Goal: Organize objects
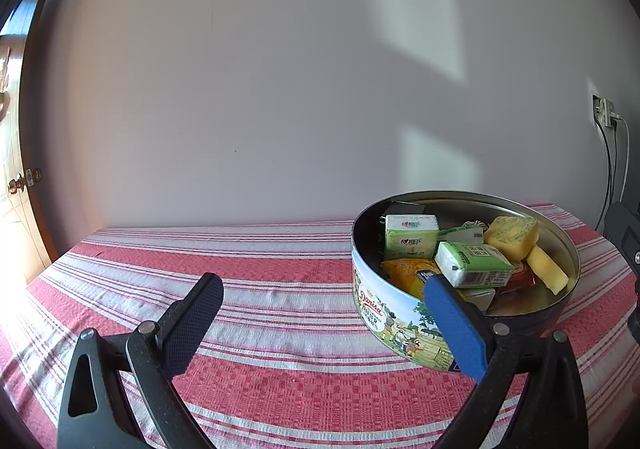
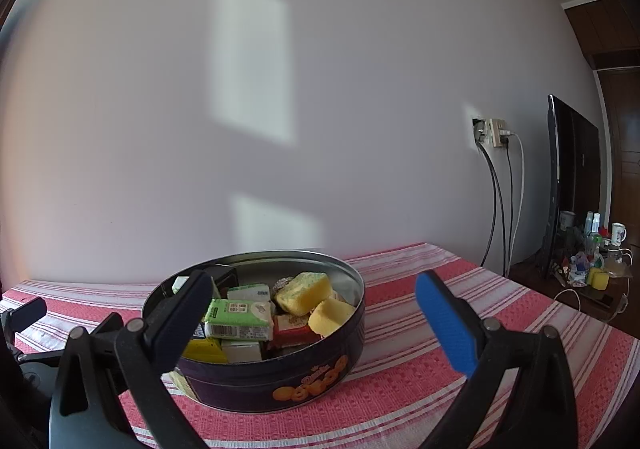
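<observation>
Your left tongs (image 1: 322, 299) and right tongs (image 2: 314, 303) gape empty. Ahead, the tin (image 2: 280, 381) looks fully packed; the surface (image 1: 280, 269) shows nothing left, so you seem finished.

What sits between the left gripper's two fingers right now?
Nothing held: in the left wrist view the left gripper is open over bare striped tablecloth; the cookie tin sits behind its blue finger.

Two low wall-facing wrist views, close, sharing the tin (image 1: 404, 323)

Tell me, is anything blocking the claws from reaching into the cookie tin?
Nothing visible does. The cookie tin has no lid, and both the left claw and right claw are open and empty beside it.
</observation>
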